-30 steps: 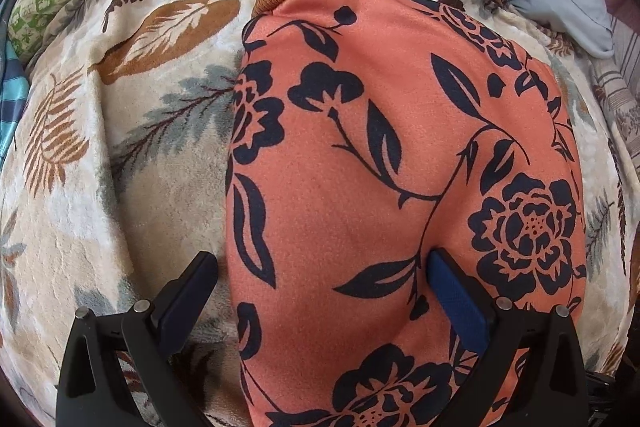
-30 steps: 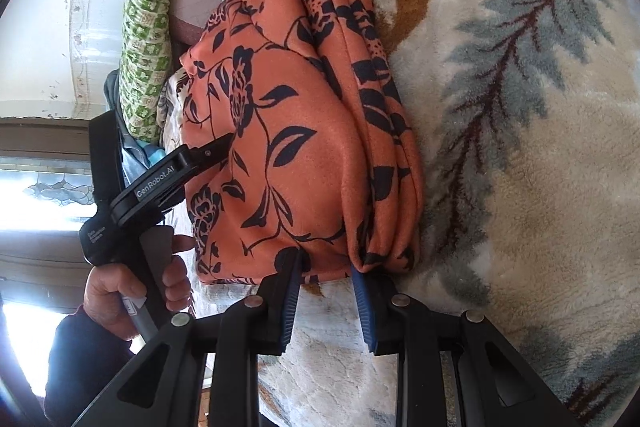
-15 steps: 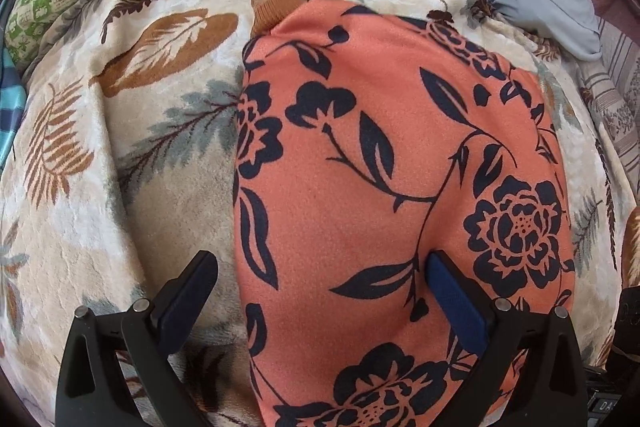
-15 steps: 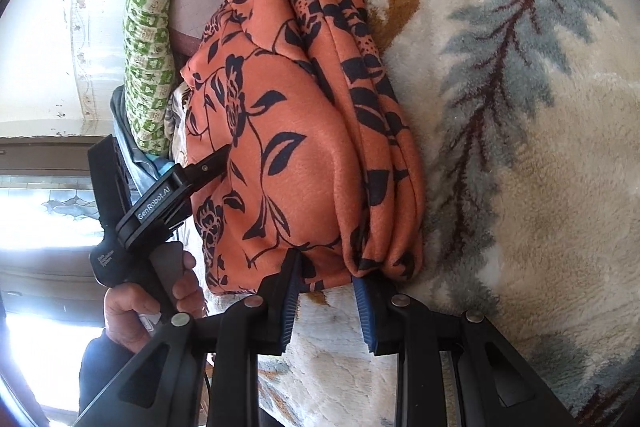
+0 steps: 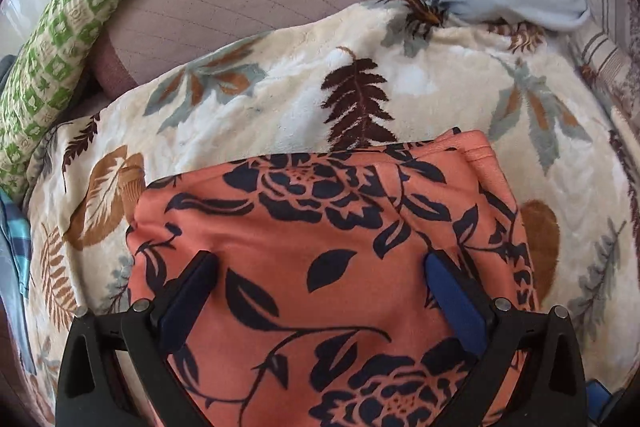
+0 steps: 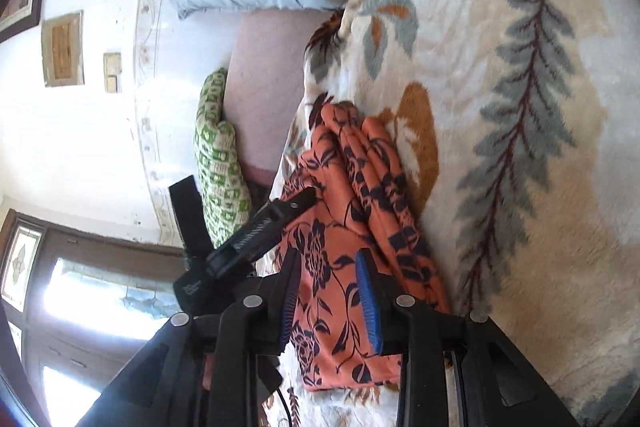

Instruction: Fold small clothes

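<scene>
A: Left wrist view: where is the garment?
B: The folded orange garment (image 5: 320,267) fills the lower centre on a leaf-print blanket (image 5: 304,99); the left gripper (image 5: 320,287) spreads wide fingers over it.
A: Right wrist view?
B: The right gripper (image 6: 328,291), fingers narrow and apart, straddles the cloth's lower-centre edge.

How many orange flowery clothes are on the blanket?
1. The orange floral garment lies folded on the cream leaf-print blanket, under the left gripper and the right gripper. Its layers could hide something underneath.
</scene>
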`<state>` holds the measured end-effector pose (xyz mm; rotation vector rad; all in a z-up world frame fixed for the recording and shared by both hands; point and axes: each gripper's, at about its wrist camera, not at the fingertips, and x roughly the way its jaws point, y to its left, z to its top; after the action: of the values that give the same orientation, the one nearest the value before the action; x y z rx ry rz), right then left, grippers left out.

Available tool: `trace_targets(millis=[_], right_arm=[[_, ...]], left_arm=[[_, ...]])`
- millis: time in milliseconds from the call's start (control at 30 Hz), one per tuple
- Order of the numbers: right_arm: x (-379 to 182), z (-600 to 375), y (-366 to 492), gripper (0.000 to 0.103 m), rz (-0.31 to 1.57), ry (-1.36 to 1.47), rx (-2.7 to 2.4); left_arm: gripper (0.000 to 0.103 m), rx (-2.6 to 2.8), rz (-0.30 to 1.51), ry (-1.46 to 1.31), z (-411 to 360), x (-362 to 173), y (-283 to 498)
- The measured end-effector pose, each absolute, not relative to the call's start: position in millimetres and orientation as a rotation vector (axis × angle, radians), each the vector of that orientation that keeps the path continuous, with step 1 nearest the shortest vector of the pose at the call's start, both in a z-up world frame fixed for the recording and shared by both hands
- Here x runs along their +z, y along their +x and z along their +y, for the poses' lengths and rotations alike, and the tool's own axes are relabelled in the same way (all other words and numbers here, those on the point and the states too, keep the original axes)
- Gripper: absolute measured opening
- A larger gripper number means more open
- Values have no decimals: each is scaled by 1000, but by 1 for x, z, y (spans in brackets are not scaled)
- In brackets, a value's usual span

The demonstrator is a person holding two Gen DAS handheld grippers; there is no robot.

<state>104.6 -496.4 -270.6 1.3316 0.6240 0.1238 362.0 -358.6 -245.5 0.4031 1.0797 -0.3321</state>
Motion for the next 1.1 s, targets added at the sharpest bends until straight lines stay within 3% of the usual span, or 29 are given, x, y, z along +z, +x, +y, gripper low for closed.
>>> trace_targets(millis=[233, 367, 433, 467, 500, 833, 1100], right_arm=[[-272, -499, 110, 31, 620, 1353, 122], [-268, -503, 110, 33, 603, 1349, 107], [-269, -509, 103, 50, 589, 1360, 86], [-269, -510, 101, 76, 586, 1364, 71], [-269, -511, 99, 80, 589, 1361, 60], [-287, -494, 112, 80, 783, 1271, 37], [-302, -486, 127, 79, 854, 1251, 46]], left_arm=[[103, -267, 1071, 435, -375, -256, 368], [103, -312, 1090, 309, -353, -236, 364], [103, -349, 1041, 239, -330, -219, 349], [103, -369, 1019, 215, -317, -211, 339], [103, -387, 1006, 197, -301, -205, 331], [103, -322, 1153, -35, -139, -226, 297], [103, -442, 1233, -129, -155, -254, 289]])
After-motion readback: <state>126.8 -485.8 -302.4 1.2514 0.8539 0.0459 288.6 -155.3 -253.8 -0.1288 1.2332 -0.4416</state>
